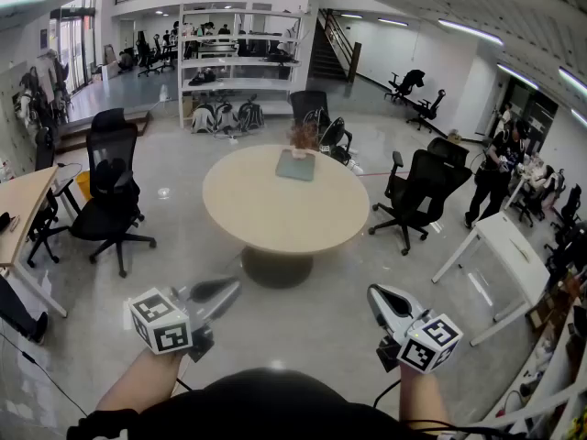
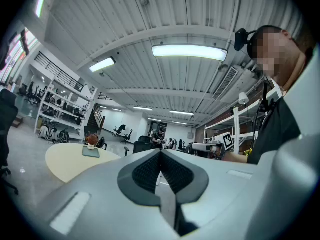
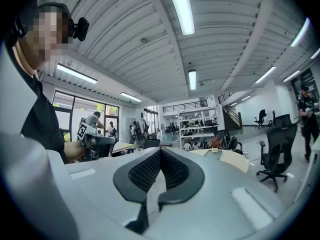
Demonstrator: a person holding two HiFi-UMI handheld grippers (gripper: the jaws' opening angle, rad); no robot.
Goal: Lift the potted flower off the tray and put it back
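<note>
The left tool and the right tool are both hovering level, jaws together on nothing, well apart from the round counter. The potted flower is standing at the far edge of the tray there.

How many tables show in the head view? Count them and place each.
3: the round table at centre, a wooden desk at the left edge, a white table at right. More may be hidden.

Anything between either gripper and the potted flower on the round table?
Nothing visible. The left gripper and right gripper, both shut, are over floor short of the table; only bare tabletop and the tray lie before the potted flower.
</note>
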